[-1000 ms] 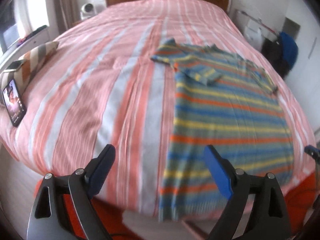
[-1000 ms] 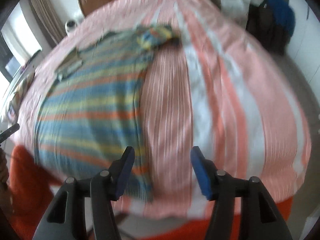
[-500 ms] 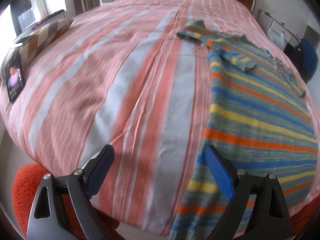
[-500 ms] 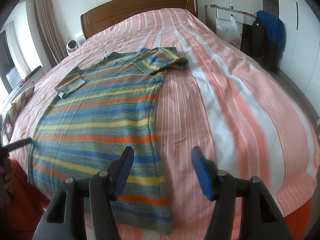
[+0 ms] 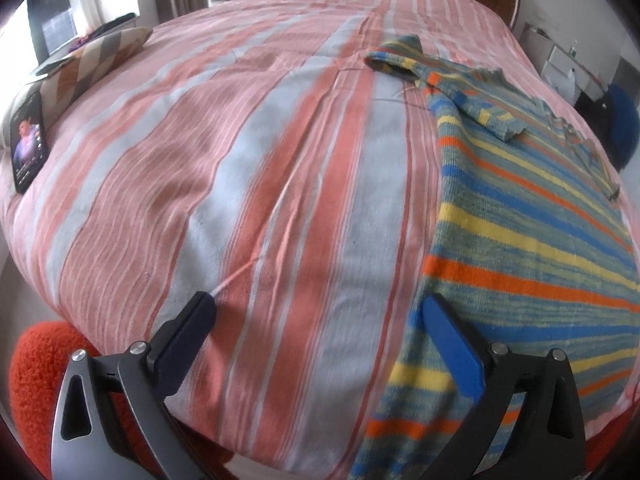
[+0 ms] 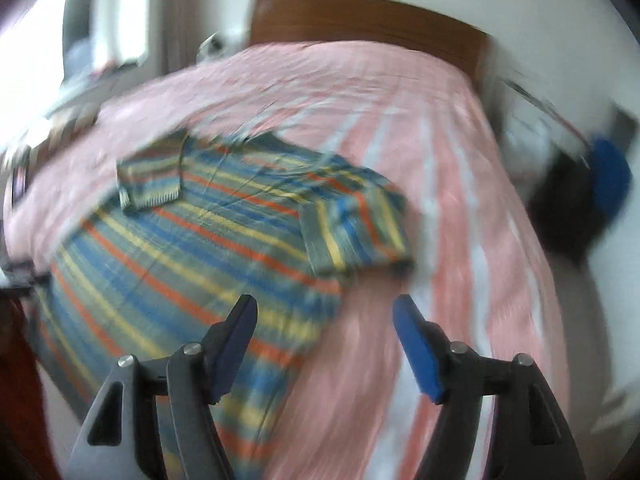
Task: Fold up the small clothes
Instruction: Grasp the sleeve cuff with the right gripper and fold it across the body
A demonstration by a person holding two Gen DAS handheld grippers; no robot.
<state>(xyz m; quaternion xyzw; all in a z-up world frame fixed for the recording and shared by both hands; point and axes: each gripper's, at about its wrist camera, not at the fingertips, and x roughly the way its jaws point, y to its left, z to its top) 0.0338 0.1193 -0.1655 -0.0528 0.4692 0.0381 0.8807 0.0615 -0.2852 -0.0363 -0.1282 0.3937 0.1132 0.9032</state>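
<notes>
The striped shirt (image 5: 532, 216) lies flat along the bedspread's (image 5: 248, 184) near edge, at three o'clock in the left view, with broad bare cover at nine. The left gripper (image 5: 316, 320) spreads wide, its right pad just over the shirt's side edge, gripping nothing. The right gripper (image 6: 325, 316) is opening, empty, above the shirt's other edge.

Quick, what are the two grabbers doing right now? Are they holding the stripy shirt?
Left gripper: jaws opening, holding nothing; the shirt lies beside it.
Right gripper: jaws opening, holding nothing, above the shirt's edge.
</notes>
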